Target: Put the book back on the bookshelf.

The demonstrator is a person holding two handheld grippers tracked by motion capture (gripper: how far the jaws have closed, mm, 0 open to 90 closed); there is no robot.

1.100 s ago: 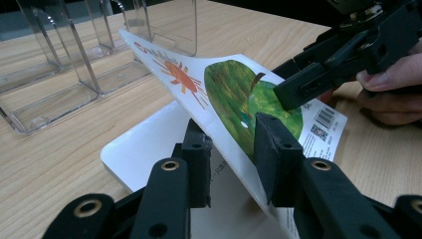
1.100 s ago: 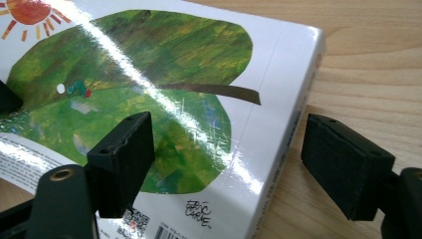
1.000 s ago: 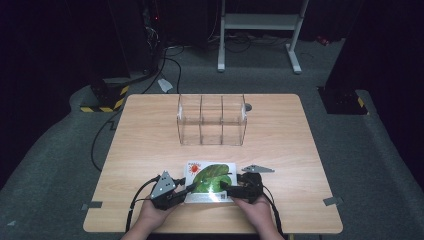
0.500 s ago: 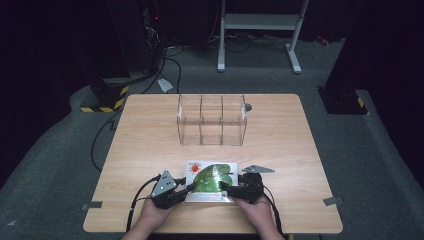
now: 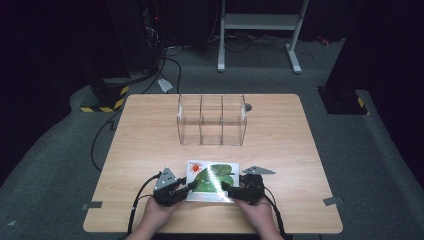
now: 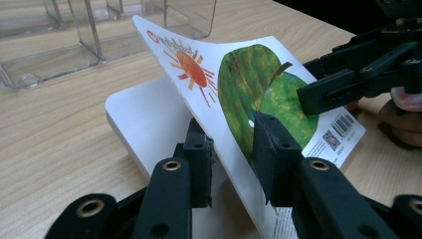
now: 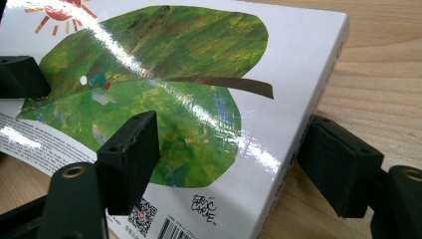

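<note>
Book [image 5: 211,181] at counter [image 5: 280,150] near edge. Left claw [image 6: 233,149] clamped on lifted cover, part open. Right claw [image 7: 234,159] jaws just been narrowing astride spine, prob. no squeeze yet. Left: finish opening.

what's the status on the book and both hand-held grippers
Left hand-held gripper shut on the book's lifted back cover. Right hand-held gripper straddling the book's spine edge, jaws just closing, not clamped. Clear organizer beyond, out of the way.
</note>
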